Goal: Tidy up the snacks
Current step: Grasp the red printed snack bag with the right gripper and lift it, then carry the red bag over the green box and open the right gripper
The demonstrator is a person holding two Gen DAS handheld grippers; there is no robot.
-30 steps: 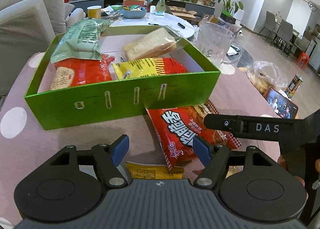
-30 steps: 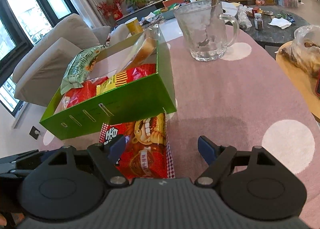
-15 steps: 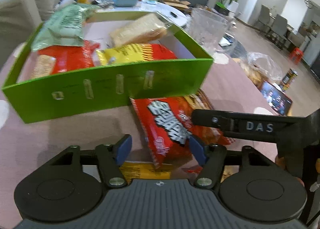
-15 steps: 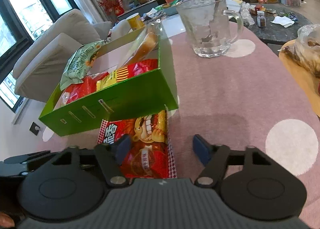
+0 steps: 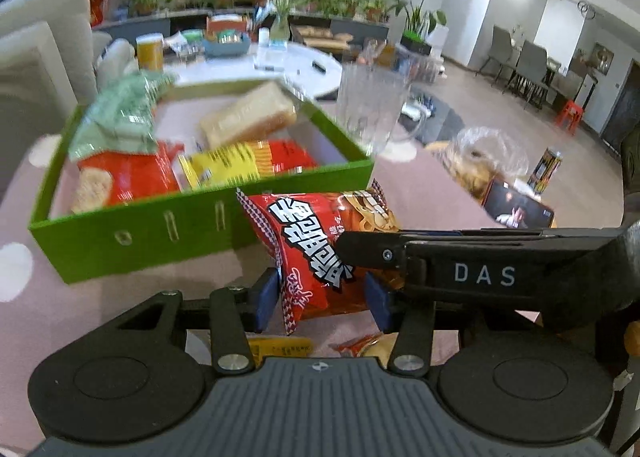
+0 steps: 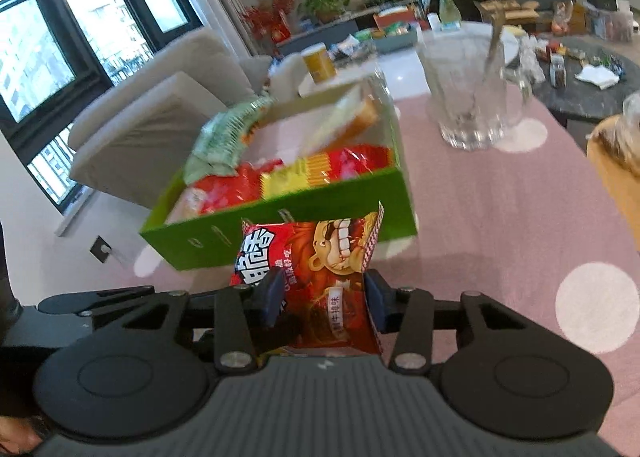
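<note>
Red snack bag (image 5: 320,253) is lifted off the pink tablecloth (image 5: 120,297), just near of the green box (image 5: 160,233), long axis running near-to-far, far end tipped up against the box's near wall. Left gripper (image 5: 320,297) pinches its near-left part; right gripper (image 6: 324,297) is clamped on the near end too, blue pads pressed on both sides. Green box holds a green packet (image 5: 120,117) far left, wrapped bread (image 5: 248,117) far right, red pack (image 5: 128,177) near left, yellow-red pack (image 5: 240,165) near right. Glass mug (image 6: 472,97) stands right of the box. Motion blur on the box contents.
</note>
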